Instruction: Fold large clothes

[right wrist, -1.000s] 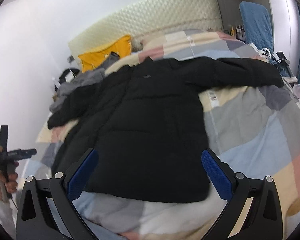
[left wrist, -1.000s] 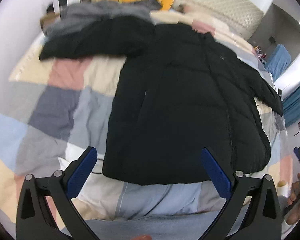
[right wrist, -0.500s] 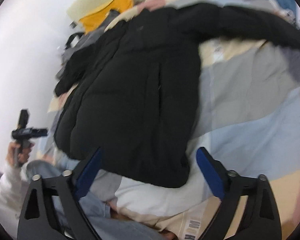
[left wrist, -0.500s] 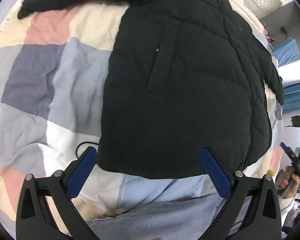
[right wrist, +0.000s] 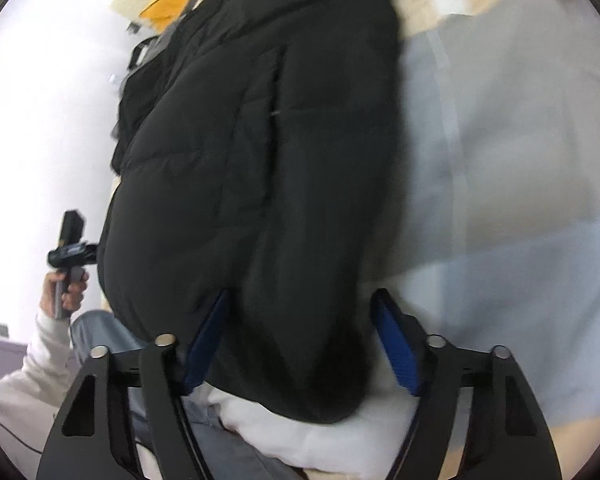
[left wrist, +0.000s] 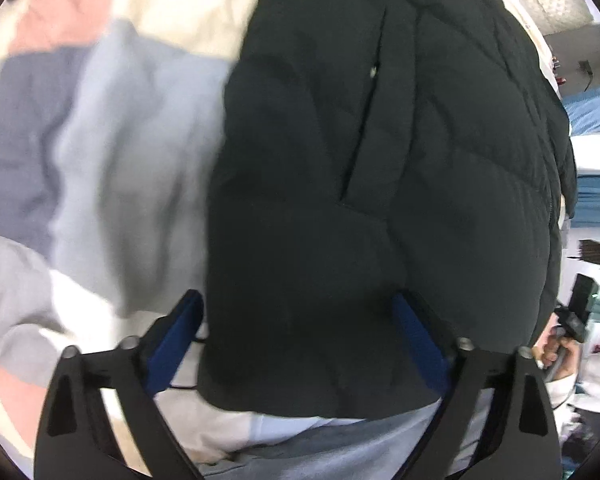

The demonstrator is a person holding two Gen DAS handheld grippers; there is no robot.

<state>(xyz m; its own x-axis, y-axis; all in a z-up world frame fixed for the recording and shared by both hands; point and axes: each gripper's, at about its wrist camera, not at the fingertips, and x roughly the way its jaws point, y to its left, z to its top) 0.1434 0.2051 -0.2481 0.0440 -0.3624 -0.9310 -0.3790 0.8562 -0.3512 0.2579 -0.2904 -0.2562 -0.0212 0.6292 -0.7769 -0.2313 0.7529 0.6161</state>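
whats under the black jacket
The black jacket lies on a patchwork quilt of grey, blue, pink and cream patches. A thin dark cable emerges by its hem. Anything else beneath is hidden.

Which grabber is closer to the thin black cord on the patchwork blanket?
Left. The left gripper straddles the black puffer jacket hem, the thin black cord beside its finger; the right gripper sits across the jacket. Both jaws have just been closing around the hem.

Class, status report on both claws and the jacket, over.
Both claws closing over hem corners. Black puffer jacket flat on patchwork quilt. Nothing blocking.
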